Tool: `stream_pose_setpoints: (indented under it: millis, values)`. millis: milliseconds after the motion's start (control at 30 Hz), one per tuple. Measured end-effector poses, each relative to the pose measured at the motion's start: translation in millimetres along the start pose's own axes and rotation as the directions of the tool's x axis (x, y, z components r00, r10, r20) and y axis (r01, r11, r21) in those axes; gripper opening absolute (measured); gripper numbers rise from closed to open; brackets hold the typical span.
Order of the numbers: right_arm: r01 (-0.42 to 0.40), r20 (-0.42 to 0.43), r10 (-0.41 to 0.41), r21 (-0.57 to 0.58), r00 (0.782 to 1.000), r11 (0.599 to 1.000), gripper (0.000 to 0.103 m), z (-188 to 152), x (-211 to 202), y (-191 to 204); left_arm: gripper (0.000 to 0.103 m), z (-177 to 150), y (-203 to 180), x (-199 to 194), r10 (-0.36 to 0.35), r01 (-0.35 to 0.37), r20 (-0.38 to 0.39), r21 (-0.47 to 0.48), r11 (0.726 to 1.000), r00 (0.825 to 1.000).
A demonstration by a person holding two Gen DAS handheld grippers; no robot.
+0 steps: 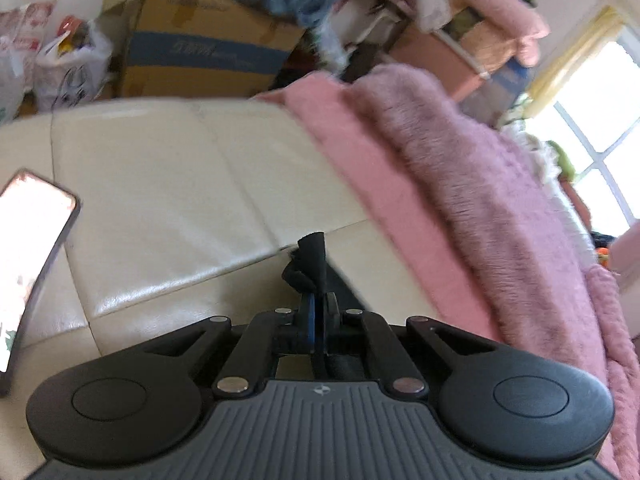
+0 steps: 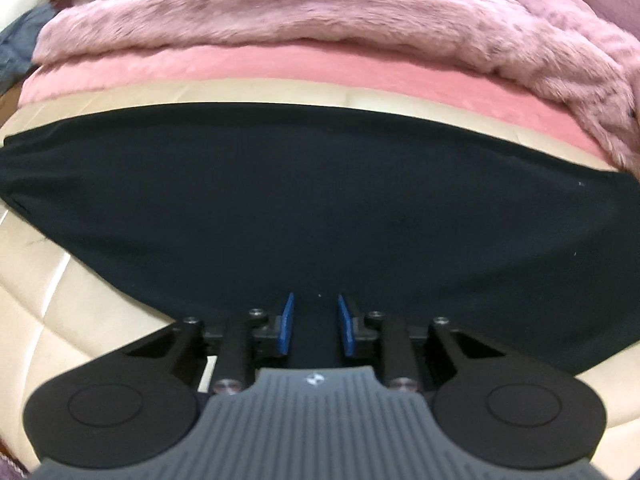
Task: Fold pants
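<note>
The black pants (image 2: 320,200) lie spread flat across a cream leather sofa seat (image 2: 52,300) in the right wrist view. My right gripper (image 2: 316,320) hovers just over their near edge with its blue pads (image 2: 286,320) apart and nothing between them. In the left wrist view my left gripper (image 1: 318,304) is shut on a bunched end of the black pants (image 1: 310,256), held up above the cream sofa (image 1: 180,184). The rest of the cloth hangs down out of sight below the gripper.
A pink fluffy blanket (image 1: 460,184) lies along the sofa beside the pants; it also shows behind them in the right wrist view (image 2: 320,20). A phone (image 1: 28,248) stands at the left. A cardboard box (image 1: 200,44) and plastic bags (image 1: 68,60) stand behind the sofa.
</note>
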State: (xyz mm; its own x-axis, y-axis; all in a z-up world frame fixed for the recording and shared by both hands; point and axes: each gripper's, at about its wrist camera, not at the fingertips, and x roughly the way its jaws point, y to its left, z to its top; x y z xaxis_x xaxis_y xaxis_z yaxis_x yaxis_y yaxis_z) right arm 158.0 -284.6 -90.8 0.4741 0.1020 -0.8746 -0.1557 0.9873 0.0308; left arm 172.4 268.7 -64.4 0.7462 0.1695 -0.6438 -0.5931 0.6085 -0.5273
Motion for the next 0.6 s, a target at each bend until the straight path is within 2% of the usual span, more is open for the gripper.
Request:
stream_pose_setpoints:
  millis: [167,300,467,533,600]
  values:
    - [-0.035,0.055,0.033,0.041,0.998,0.999,0.018,2.7,-18.7,8.6,0.003,-12.5,-53.1,-36.0,-0.116,0.106,0.053,0.166,0.980,0.992]
    - [-0.045,0.092,0.039,0.063,0.995,0.997,0.018,5.1,-33.3,11.3,0.003,-39.1,-110.3,-54.7,-0.215,0.185,0.057,0.329,0.926,0.975]
    - [-0.073,0.113,0.062,0.101,0.992,0.992,0.019,-0.3,-47.0,6.1,0.003,-92.6,-178.0,-58.0,-0.290,0.250,-0.003,0.516,0.819,0.957]
    - [-0.083,0.121,0.069,0.116,0.990,0.990,0.019,-2.4,-50.0,2.7,0.003,-124.6,-198.9,-55.4,-0.302,0.272,-0.050,0.589,0.761,0.952]
    - [-0.095,0.127,0.077,0.139,0.989,0.986,0.019,-6.6,-52.8,-1.8,0.003,-162.4,-217.2,-43.2,-0.282,0.294,-0.128,0.662,0.690,0.951]
